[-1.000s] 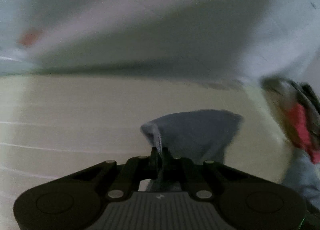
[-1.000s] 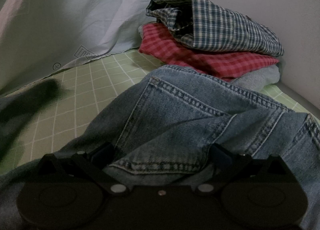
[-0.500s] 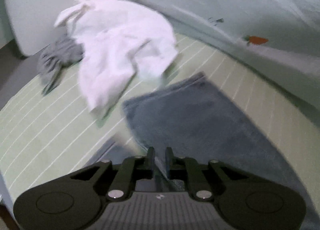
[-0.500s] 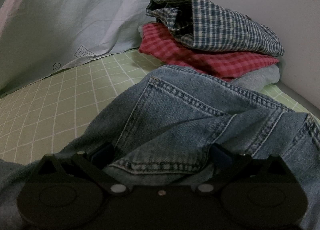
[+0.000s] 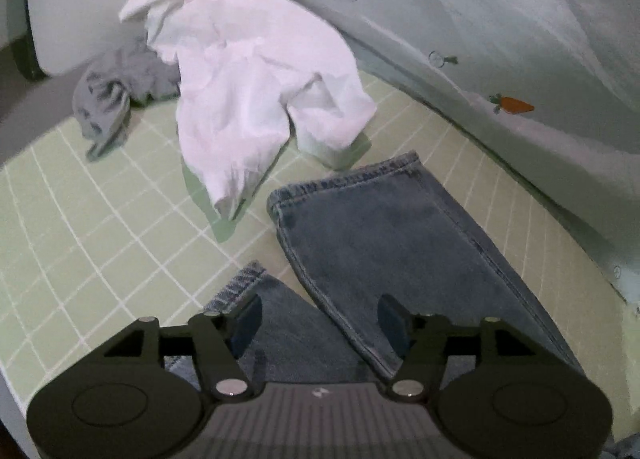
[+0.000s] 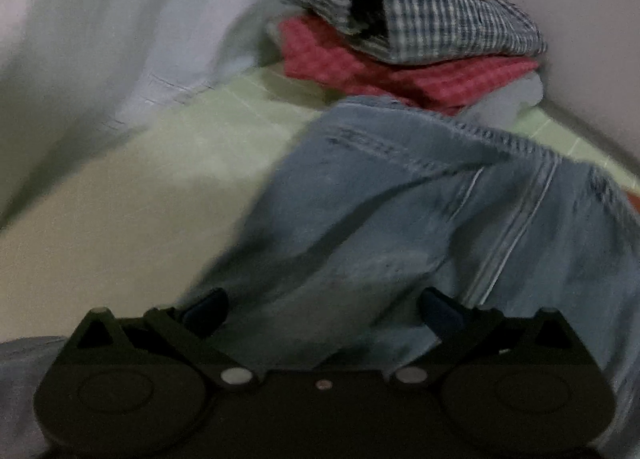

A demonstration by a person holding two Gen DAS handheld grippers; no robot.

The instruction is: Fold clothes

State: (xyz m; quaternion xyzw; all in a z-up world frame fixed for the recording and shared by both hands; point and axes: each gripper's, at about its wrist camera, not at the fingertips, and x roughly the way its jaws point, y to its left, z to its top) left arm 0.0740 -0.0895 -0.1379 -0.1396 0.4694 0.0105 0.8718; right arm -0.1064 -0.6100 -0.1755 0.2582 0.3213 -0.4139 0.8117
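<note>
The left gripper [image 5: 320, 323] has just been opening; its fingers stand released above the jeans [image 5: 384, 243], which lie flat on the green checked surface [image 5: 100, 219] with both leg hems nearest the white garment [image 5: 256, 91]. The right gripper [image 6: 322, 309] shows spread fingers with denim between them; blur makes contact uncertain. Folded checked shirts [image 6: 420, 39] are stacked behind.

Jeans [image 5: 380, 235] lie before shirt [image 5: 256, 87] on mat [image 5: 80, 219]

Tongs [image 5: 320, 319] just opening above jeans [image 5: 384, 235], white garment [image 5: 256, 91]
</note>
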